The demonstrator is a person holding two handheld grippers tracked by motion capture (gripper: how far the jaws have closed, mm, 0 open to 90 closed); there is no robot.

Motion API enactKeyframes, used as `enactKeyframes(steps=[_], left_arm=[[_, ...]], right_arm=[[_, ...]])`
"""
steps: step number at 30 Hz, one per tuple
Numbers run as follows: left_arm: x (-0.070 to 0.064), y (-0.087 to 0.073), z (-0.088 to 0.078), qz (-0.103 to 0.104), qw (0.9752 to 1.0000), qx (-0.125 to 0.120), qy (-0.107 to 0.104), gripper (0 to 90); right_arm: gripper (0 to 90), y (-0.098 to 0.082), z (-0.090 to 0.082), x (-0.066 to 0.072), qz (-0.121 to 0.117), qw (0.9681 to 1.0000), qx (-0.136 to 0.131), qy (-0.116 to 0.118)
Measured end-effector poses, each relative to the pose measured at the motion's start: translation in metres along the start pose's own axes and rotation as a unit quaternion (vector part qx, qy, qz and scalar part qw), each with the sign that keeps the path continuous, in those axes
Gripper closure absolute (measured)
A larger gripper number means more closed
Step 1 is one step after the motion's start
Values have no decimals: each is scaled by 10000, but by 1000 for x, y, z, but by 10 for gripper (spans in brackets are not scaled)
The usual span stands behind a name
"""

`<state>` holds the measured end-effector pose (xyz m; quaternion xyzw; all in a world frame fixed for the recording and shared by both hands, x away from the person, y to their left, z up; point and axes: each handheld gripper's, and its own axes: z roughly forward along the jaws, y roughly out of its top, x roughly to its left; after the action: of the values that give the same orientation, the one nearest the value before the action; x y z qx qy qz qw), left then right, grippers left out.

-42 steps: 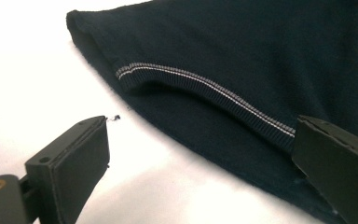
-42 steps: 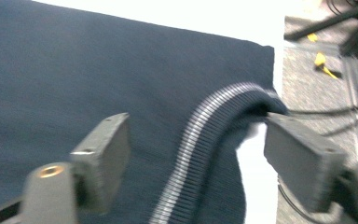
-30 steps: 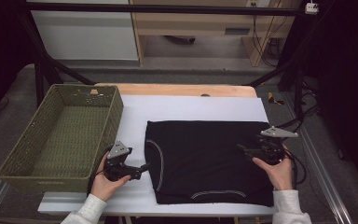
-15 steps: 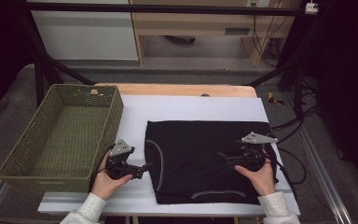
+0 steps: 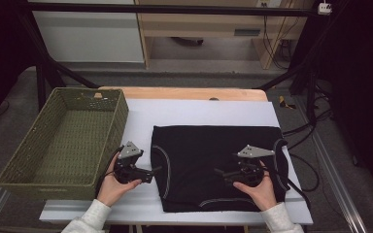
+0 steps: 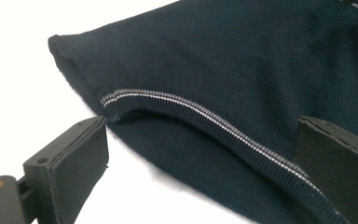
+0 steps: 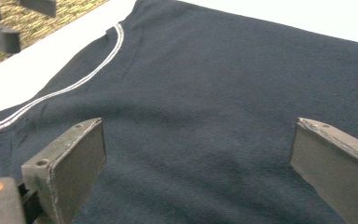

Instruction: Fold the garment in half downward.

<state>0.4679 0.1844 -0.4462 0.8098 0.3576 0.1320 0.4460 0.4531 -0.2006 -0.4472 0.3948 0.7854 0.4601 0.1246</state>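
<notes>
Black knit cloth is lying folded flat on the white-covered desk (image 5: 199, 109): a dark garment (image 5: 209, 160) trimmed with pale striped ribbing (image 6: 205, 116), sitting just to the right of the woven basket (image 5: 39, 167). It is looking soft, light and limp, so it is likely going to sag and unfold if lifted by one point; the cloth is not looking slippery or fragile. The ribbed edge and the folded corner at its left side are seeming the firmest places to pinch, ideally with both tools taking hold at once, well apart.

The left tool (image 5: 151, 171) is hovering at that left edge with its jaws standing apart, the ribbing lying between them but not clamped. The right tool (image 5: 222, 172) is hanging over the middle of the garment; its jaws have just been opening and are standing wide, with nothing pinched between them.

The green wicker basket is sitting at the desk's left end, and its floor is showing nothing inside.
</notes>
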Motion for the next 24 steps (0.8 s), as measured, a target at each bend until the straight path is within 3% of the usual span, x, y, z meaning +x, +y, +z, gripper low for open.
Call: enactKeyframes(steps=[11,24], left_arm=[[5,11,6,-121,9999,14,41,29],[16,31,17,-223,9994,-72,268,29]], right_arm=[[31,0,0,15,-18,10000,-44,39],[24,-3,2,26,-50,9999,-1,113]])
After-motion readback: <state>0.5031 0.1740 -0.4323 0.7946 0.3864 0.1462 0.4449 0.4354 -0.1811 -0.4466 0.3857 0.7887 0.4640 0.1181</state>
